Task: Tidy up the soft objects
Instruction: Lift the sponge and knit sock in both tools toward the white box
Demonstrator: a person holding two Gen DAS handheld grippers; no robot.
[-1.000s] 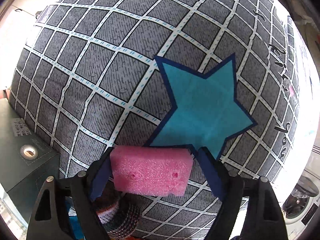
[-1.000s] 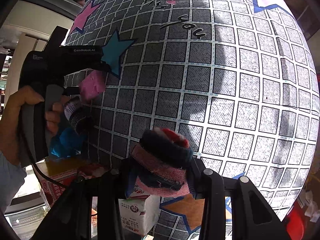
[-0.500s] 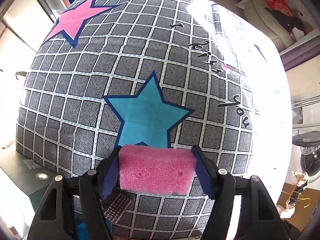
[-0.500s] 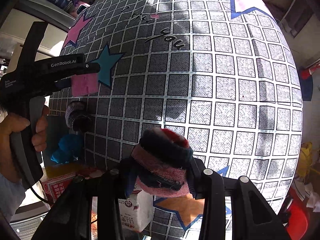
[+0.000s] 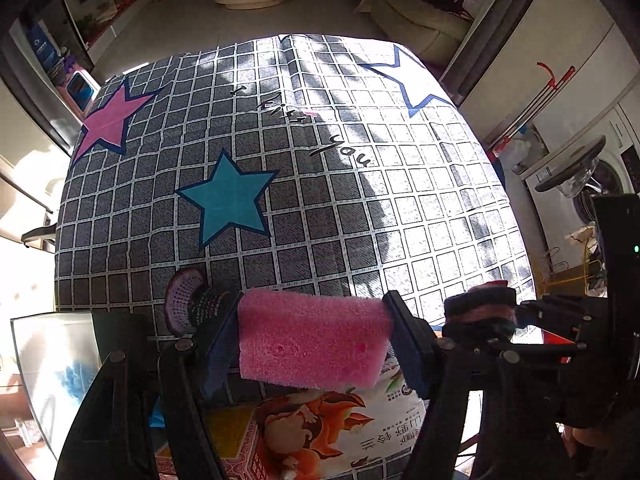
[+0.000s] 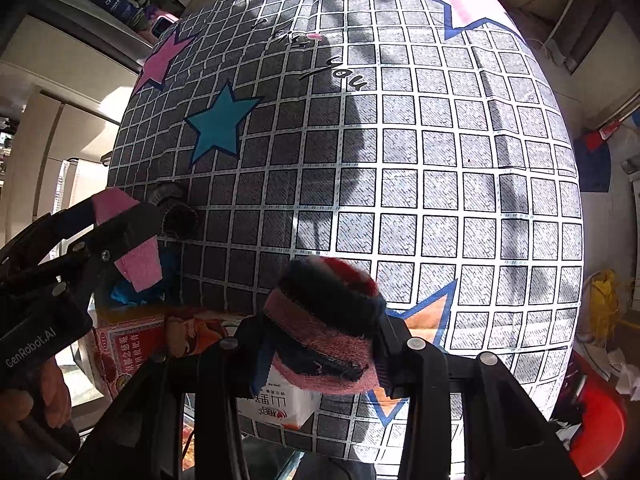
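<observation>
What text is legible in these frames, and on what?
"GenRobot.AI": on the left gripper body, seen from the right wrist view.
"I kiss you": black script on the checked cloth; "kiss" is partly shaded.
Chinese print on the orange carton and the red box: too distorted to read reliably.

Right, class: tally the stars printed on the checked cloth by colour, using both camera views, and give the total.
Pink star: 1
Teal star: 1
Pale star with blue outline: 1
Orange star: 1
Total: 4
</observation>
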